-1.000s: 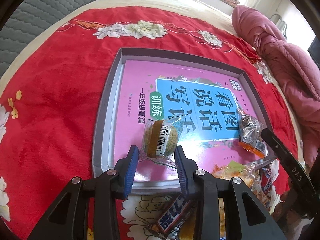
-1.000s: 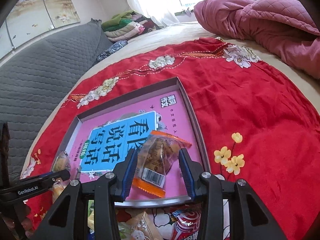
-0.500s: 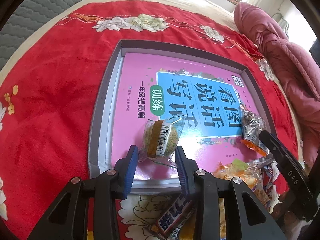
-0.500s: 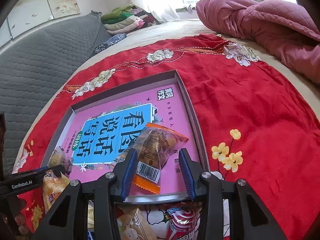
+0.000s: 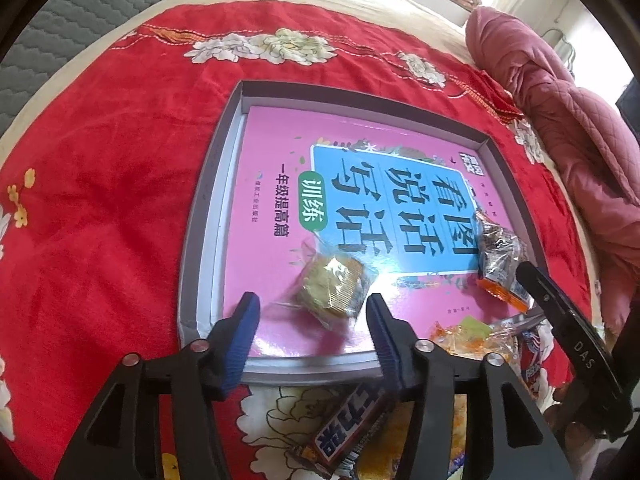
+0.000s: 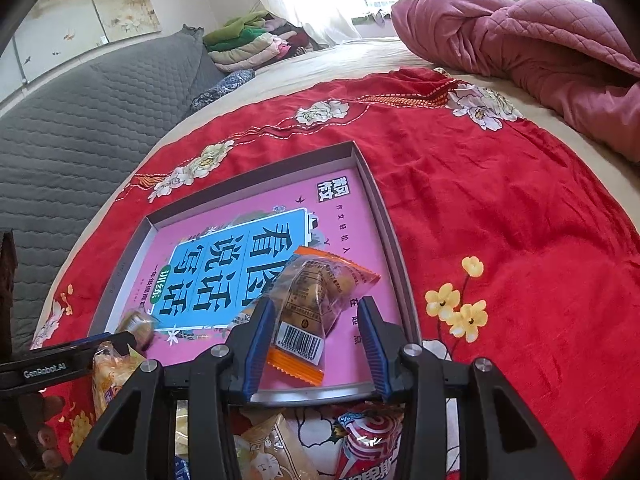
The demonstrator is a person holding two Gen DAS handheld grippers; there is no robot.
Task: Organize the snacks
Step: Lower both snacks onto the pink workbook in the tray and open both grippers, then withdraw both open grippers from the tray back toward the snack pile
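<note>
- Left hand-held gripper (image 5: 312, 312) was opening up, and the round cake in clear wrap (image 5: 334, 292) sat loose between the blue pads, touching neither one. It looked a bit blurred, lying on the pink book cover.
- Right hand-held gripper (image 6: 316, 328) was clamped on an orange-edged snack packet (image 6: 316, 300). The barcode end hung down between the pads and the rest of the packet stuck up above them, over the near right corner of the tray.
- The tray (image 5: 208, 216) was a shallow grey box sitting on the red flowered blanket (image 5: 100, 168) on the bed, with a pink book (image 5: 272, 152) with a blue title panel filling its bottom.
- In the left view you could see that same orange-edged packet over the tray's right side, right next to the other gripper's black arm.
- In the right view the wrapped cake showed up at the tray's near left corner, just beside the left gripper's arm.
- More snacks were piled on the blanket just in front of the tray: a dark chocolate bar (image 5: 352, 428), a yellow-orange bag (image 5: 464, 340), and a red-and-white wrapper (image 6: 368, 444).
- A pink quilted duvet (image 6: 520, 48) was heaped at the far side of the bed.
</note>
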